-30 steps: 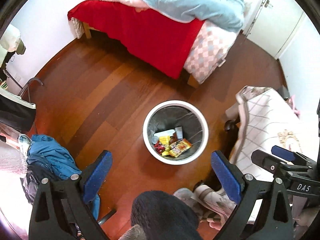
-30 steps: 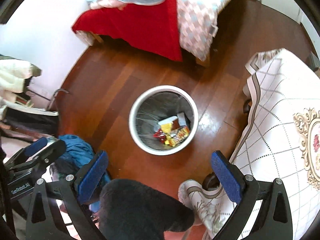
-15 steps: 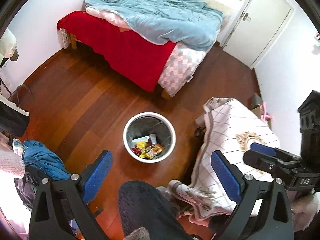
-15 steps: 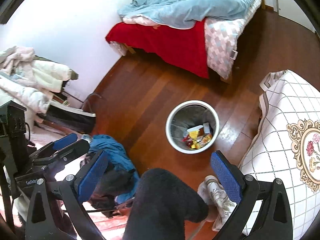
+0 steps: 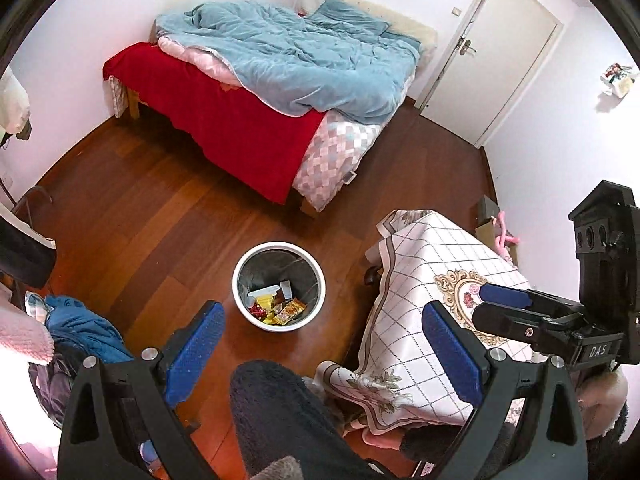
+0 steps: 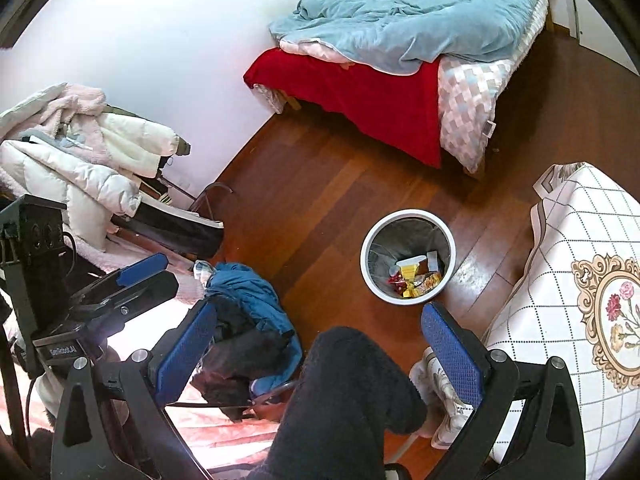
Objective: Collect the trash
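Note:
A white round trash bin [image 5: 316, 276] with a grey liner stands on the wooden floor, also in the right wrist view [image 6: 407, 216]. Colourful wrappers and a white container [image 5: 276, 304] lie in its bottom, also seen from the right [image 6: 416, 278]. My left gripper [image 5: 324, 344] is open and empty, high above the floor, near side of the bin. My right gripper [image 6: 318, 344] is open and empty, also high up; it shows in the left wrist view [image 5: 516, 312] over the table.
A bed [image 5: 256, 120] with a red sheet and blue duvet stands at the back. A table with a white checked cloth [image 5: 432, 280] is right of the bin. A chair with blue clothes [image 6: 248, 300] and piled coats [image 6: 80, 152] are left. A dark-trousered leg [image 6: 352, 392] is below.
Both grippers have risen and pulled back from the bin, which now looks smaller and farther. More of the bed, door and table has come into view. Both stay open.

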Action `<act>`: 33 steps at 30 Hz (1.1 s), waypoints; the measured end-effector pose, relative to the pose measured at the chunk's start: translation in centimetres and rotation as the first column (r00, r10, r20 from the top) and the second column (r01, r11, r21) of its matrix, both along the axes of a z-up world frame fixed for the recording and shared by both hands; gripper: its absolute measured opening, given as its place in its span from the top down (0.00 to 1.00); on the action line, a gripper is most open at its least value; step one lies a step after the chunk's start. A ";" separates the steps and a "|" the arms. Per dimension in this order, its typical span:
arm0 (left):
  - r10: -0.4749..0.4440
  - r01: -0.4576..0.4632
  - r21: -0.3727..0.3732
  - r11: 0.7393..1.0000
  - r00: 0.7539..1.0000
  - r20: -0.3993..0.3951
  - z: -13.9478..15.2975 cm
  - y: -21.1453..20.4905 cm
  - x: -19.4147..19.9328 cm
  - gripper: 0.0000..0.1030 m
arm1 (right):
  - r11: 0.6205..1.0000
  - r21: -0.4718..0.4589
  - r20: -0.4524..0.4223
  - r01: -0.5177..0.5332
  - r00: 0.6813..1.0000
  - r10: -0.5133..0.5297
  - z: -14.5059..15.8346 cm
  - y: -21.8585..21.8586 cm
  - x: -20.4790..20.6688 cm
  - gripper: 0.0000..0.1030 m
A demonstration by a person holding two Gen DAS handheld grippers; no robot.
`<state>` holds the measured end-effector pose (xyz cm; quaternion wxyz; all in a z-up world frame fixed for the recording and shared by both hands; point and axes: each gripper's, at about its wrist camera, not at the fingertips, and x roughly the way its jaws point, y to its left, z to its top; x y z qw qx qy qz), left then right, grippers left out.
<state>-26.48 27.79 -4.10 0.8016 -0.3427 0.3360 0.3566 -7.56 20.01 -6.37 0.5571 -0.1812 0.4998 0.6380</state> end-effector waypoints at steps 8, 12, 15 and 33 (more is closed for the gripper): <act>0.002 -0.002 -0.011 1.000 1.000 0.012 -0.1 -0.5 -0.6 0.02 | 1.000 -0.009 0.009 -0.023 1.000 0.023 0.6 -0.2 -0.8 0.00; 0.001 0.000 -0.021 1.000 1.000 0.012 -0.3 -0.6 -0.7 0.02 | 1.000 -0.009 0.012 -0.029 1.000 0.029 0.7 0.0 -1.1 0.00; 0.002 -0.001 -0.026 1.000 1.000 0.008 -0.4 -0.6 -0.7 0.02 | 0.999 -0.013 0.014 -0.029 0.999 0.029 0.6 0.0 -1.2 0.00; -0.018 0.018 -0.039 0.999 1.000 0.013 -0.8 -0.9 -0.4 0.00 | 1.000 -0.025 0.011 -0.011 1.000 0.012 0.3 -0.4 -0.7 0.00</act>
